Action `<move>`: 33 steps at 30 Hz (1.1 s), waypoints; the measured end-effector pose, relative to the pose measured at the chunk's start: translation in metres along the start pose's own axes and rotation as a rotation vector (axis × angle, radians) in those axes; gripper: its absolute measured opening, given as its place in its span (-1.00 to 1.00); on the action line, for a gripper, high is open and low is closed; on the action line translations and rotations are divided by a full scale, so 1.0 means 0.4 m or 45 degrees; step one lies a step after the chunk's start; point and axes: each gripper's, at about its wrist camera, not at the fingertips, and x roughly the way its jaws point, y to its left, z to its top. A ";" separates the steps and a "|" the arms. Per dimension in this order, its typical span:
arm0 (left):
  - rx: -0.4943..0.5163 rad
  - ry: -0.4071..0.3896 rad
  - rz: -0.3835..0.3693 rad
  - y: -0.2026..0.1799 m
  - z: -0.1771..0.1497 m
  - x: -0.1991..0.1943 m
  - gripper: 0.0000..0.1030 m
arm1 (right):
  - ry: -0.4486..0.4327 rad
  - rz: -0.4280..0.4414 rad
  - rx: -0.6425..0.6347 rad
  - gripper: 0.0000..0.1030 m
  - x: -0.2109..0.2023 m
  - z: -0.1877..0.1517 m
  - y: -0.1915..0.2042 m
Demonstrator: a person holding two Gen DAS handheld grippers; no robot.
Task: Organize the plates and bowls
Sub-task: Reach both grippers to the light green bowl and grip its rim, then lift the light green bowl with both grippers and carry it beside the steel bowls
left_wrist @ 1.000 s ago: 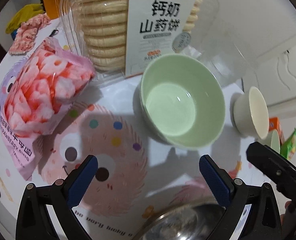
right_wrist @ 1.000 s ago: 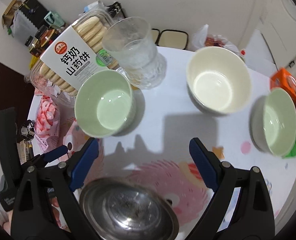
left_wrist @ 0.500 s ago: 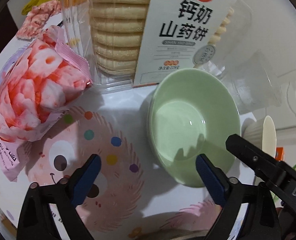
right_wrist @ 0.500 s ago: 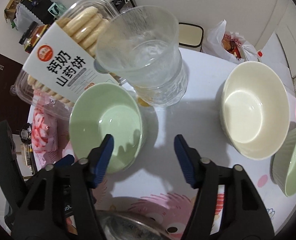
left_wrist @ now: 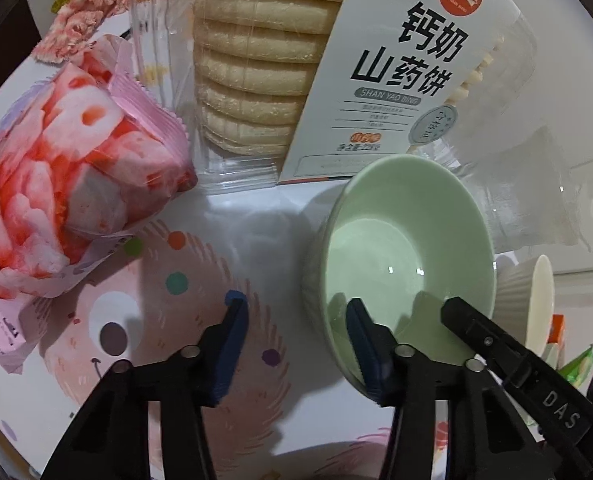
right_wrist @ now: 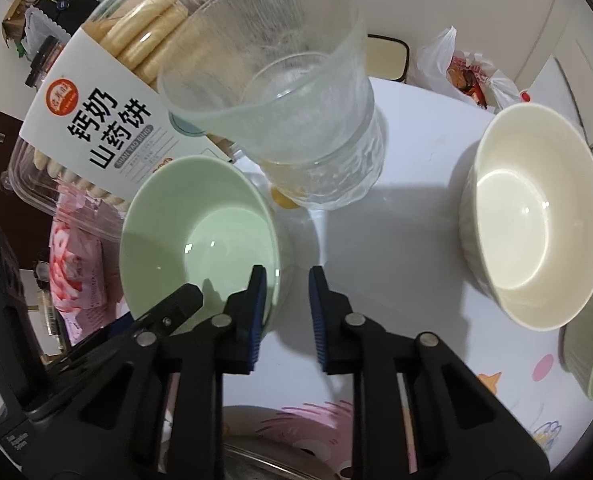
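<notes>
- My left gripper (left_wrist: 296, 330) straddles the near rim of the green bowl (left_wrist: 408, 248), one pad inside, the other outside over the tablecloth (left_wrist: 156, 300); its jaws are closing, a gap remains at the outer pad
- My right gripper (right_wrist: 286, 300) straddles the same bowl's opposite rim, jaws closing, nearly together, and I cannot tell whether they press the wall
- The bowl sits upright, mouth up, round with no long axis, just before the biscuit box (left_wrist: 336, 60)
- A glass (right_wrist: 280, 96) and white bowl (right_wrist: 532, 216) stand farther off
</notes>
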 end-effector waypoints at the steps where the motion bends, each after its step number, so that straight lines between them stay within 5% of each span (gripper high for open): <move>1: 0.006 0.001 -0.011 0.015 0.001 0.003 -0.21 | -0.001 0.000 -0.008 -0.73 0.000 0.001 0.005; 6: 0.067 0.001 -0.039 -0.016 0.006 -0.003 -0.56 | -0.001 -0.016 -0.024 -0.74 0.002 0.002 0.010; 33: 0.184 -0.026 -0.047 0.000 -0.058 -0.147 -0.68 | -0.083 -0.098 -0.052 -0.77 -0.101 -0.095 0.077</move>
